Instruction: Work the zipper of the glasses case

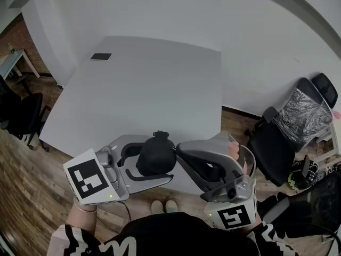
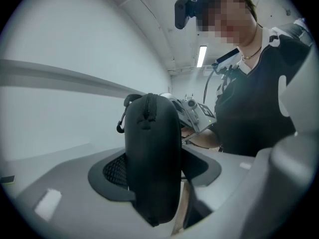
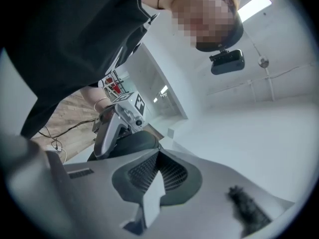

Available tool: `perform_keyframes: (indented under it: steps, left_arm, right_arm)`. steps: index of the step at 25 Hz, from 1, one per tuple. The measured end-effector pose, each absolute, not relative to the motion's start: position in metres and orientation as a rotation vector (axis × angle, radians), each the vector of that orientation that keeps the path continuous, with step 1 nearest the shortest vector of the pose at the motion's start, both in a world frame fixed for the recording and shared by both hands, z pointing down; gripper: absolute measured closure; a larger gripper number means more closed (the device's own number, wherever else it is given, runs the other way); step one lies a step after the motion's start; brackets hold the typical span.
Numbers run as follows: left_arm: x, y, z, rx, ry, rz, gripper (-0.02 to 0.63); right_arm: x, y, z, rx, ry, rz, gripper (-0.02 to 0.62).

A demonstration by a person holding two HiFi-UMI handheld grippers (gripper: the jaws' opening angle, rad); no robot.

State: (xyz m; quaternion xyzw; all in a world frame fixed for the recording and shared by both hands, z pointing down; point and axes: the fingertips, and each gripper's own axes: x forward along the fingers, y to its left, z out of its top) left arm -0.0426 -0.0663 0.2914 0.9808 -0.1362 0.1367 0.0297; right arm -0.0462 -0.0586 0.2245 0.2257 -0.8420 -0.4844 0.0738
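The black glasses case [image 1: 156,156] stands on end above the table's near edge, its zipper [image 2: 146,114] running over the top with a slider on it. A small loop [image 2: 121,126] hangs at its upper left. My left gripper [image 1: 151,163] is shut on the case [image 2: 152,153], one pad on each flat side. My right gripper [image 1: 179,149] reaches in from the right, and its jaws meet in the right gripper view [image 3: 158,151]. Its tips sit against the case's [image 3: 137,141] right edge. Whether anything is pinched there is hidden.
The white table [image 1: 144,89] stretches away, with a small dark flat object [image 1: 100,56] at its far left corner. Office chairs [image 1: 303,116] stand to the right, a dark chair [image 1: 21,116] to the left. The person's feet [image 1: 164,206] are on the wooden floor below.
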Motion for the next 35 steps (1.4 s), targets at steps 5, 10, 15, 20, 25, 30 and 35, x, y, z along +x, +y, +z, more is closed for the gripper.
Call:
perform_keyframes:
  steps: [5,10,15,20,25,30,35]
  left_arm:
    - [-0.033,-0.069,0.285,3.087,-0.402,0.318,0.307]
    - [-0.032,-0.067,0.282,3.068,-0.357,0.31,0.33]
    - [-0.035,-0.067,0.287,3.004,-0.293,0.275,0.334]
    - [-0.043,-0.072,0.27,2.942,-0.266,0.102,0.334]
    - [-0.049,-0.083,0.257,2.916,-0.313,0.025,0.334]
    - [-0.05,-0.09,0.253,2.901,-0.357,-0.006,0.333]
    - [-0.054,-0.095,0.246,2.888,-0.359,-0.054,0.333]
  right_arm:
    - [-0.053,-0.053,0.229,0.608,-2.588,-1.41,0.591]
    - [-0.054,-0.055,0.231,0.608,-2.557,-1.424,0.591]
    - [-0.053,-0.06,0.244,0.554,-2.372,-1.524,0.591]
    - [-0.049,-0.063,0.252,0.524,-2.327,-1.526,0.591]
    - [-0.051,-0.067,0.26,0.538,-2.343,-1.48,0.591]
    - [-0.051,-0.073,0.263,0.587,-2.377,-1.423,0.591]
    - [-0.054,-0.073,0.272,0.579,-2.382,-1.394,0.591]
